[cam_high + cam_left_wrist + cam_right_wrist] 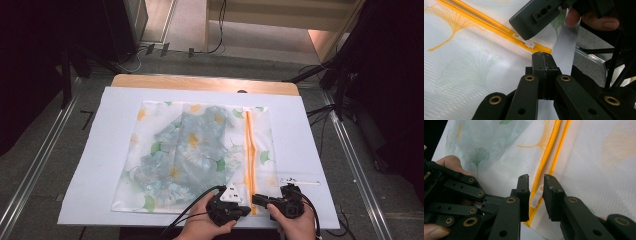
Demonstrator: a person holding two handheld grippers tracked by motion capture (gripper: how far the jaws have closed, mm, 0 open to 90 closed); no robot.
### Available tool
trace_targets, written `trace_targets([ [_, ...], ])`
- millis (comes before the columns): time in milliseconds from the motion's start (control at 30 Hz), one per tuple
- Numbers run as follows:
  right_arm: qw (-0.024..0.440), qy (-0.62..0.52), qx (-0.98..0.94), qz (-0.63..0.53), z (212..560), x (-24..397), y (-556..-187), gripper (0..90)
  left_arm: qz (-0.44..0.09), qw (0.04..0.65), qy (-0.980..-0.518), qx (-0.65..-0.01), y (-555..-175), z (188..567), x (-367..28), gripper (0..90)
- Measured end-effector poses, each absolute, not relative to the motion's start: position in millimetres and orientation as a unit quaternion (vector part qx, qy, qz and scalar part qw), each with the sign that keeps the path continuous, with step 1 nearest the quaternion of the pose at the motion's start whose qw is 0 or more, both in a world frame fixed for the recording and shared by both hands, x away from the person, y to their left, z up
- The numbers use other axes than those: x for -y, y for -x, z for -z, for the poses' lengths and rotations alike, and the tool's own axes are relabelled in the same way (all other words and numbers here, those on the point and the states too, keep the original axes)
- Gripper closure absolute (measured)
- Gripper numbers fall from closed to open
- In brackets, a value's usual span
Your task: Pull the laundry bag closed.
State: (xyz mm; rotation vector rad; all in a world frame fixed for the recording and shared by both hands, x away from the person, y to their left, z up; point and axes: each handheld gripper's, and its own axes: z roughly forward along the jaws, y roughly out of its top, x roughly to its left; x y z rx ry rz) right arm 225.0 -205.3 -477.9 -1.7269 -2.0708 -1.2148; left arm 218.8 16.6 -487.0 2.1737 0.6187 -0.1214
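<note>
Mesh laundry bag (pixel 195 150) lies flat on the white tabletop (pixel 300 150), its orange zipper (pixel 248 150) running near to far. Left tool (pixel 543 62) is clenched on the bag's near edge; right tool (pixel 536 192) stands released around the white zipper pull (pixel 536 196).

wooden table (pixel 200 82), white sheet (pixel 115 150), mesh bag (pixel 150 185)

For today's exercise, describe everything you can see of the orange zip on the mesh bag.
The orange zip runs along the right side of a white mesh bag printed with leaves, which lies flat on the table. Its two tapes stand slightly parted further up. The small white plastic pull sits at the near end, between the open jaws of the right hand-held gripper, with no clear pressure on it.
</note>
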Motion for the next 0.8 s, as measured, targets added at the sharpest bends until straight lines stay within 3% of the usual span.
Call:
trace_targets([
  [367,0.077,0.608,0.681,0.401,479.7,204.4,-226.1,77.8,0.047,0.425,-0.869,-0.248,-218.6,487.0,-16.6,90.0],
  [600,0.127,0.596,0.679,0.409,484.6,204.6,-228.8,76.1,0.05,0.426,-0.868,-0.248,-218.9,487.4,-16.6,90.0],
  [800,0.097,0.584,0.699,0.4,483.8,199.6,-227.9,85.4,0.049,0.426,-0.869,-0.248,-218.7,487.4,-16.5,90.0],
])
